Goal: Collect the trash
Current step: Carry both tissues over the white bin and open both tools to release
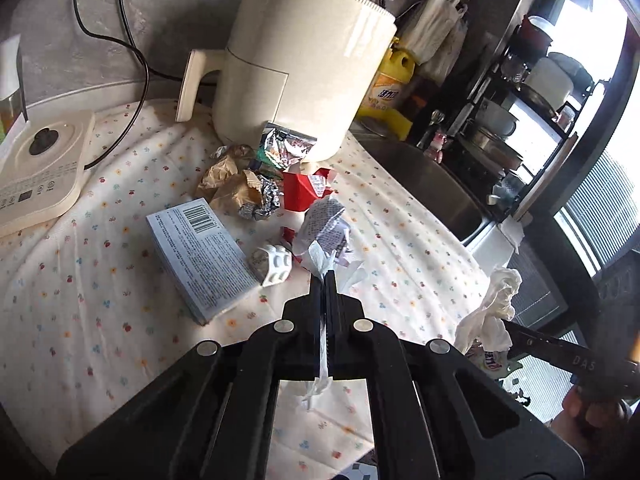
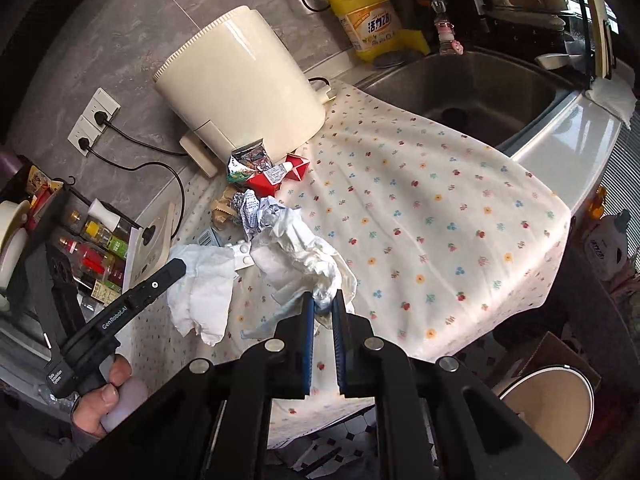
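My left gripper (image 1: pixel 325 276) is shut on a thin white tissue (image 1: pixel 320 254); a strand of it runs back between the jaws. In the right wrist view the left gripper (image 2: pixel 178 268) has that tissue (image 2: pixel 200 292) hanging from its tip as a wide sheet. My right gripper (image 2: pixel 323 300) is shut on a crumpled white wad of tissue and plastic (image 2: pixel 304 248), seen from the left wrist view as a white wad (image 1: pixel 492 312) at the counter's right edge. More trash lies by the appliance: brown paper (image 1: pixel 228 184), foil (image 1: pixel 266 200), a red carton (image 1: pixel 304 192), printed crumpled paper (image 1: pixel 326 220), a blister pack (image 1: pixel 274 264).
A grey-blue box (image 1: pixel 204 256) lies on the floral cloth (image 2: pixel 440 220). A cream appliance (image 1: pixel 296 64) stands behind the trash, a cooker base (image 1: pixel 40 168) at the left, a steel sink (image 2: pixel 472 80) and a yellow bottle (image 2: pixel 368 20) at the right. A round bin (image 2: pixel 548 408) sits on the floor below.
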`<control>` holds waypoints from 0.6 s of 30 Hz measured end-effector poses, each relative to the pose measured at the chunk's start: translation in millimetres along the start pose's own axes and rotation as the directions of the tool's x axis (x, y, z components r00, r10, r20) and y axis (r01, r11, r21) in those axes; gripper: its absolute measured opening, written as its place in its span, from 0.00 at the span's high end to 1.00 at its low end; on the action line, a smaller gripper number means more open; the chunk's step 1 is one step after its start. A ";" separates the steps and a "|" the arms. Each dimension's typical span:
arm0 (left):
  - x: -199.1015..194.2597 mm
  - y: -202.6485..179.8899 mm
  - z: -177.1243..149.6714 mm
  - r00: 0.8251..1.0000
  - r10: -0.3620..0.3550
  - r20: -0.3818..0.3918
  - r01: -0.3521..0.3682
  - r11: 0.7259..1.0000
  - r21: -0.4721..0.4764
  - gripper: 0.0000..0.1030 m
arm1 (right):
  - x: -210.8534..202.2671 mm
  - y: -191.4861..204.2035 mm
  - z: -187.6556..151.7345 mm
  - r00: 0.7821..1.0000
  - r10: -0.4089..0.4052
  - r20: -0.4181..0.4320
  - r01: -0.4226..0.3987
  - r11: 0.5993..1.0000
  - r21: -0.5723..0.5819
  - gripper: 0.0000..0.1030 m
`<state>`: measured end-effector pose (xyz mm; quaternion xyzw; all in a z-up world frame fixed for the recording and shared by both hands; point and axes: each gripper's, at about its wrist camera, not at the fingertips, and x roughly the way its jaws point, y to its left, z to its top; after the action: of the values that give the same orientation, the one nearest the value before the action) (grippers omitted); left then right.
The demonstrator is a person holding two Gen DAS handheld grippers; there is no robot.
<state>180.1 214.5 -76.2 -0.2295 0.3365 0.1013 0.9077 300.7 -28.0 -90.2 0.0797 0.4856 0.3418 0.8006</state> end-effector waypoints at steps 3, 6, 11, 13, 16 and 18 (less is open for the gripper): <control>-18.3 -18.6 -9.8 1.000 0.019 0.021 -0.020 1.000 0.007 0.97 | -16.8 -15.5 -7.3 1.000 0.025 0.001 -0.025 1.000 0.004 0.91; -35.0 -35.5 -24.0 0.999 0.033 0.033 -0.033 0.999 0.000 0.97 | -31.8 -31.4 -15.1 0.999 0.044 -0.005 -0.044 0.999 0.005 0.90; -59.5 -64.5 -45.4 0.997 0.074 0.029 -0.074 0.997 0.001 0.97 | -54.5 -54.7 -35.9 1.000 0.032 -0.003 -0.032 0.998 -0.058 0.90; -74.3 -75.5 -52.7 0.994 0.093 0.051 -0.094 0.996 0.008 0.97 | -59.4 -66.8 -45.7 0.999 0.030 -0.014 -0.031 0.997 -0.068 0.90; -89.2 -88.0 -65.2 0.992 0.114 0.062 -0.114 0.993 0.001 0.97 | -65.2 -84.3 -60.0 0.999 0.032 -0.036 -0.035 0.996 -0.080 0.90; -95.0 -97.6 -75.0 0.990 0.134 0.054 -0.134 0.991 0.008 0.97 | -67.8 -98.2 -69.1 0.998 0.042 -0.054 -0.046 0.997 -0.068 0.90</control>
<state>99.3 90.1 -29.9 -0.1983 0.3274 0.1661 0.9088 269.3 -158.5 -121.9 0.0534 0.4925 0.3782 0.7820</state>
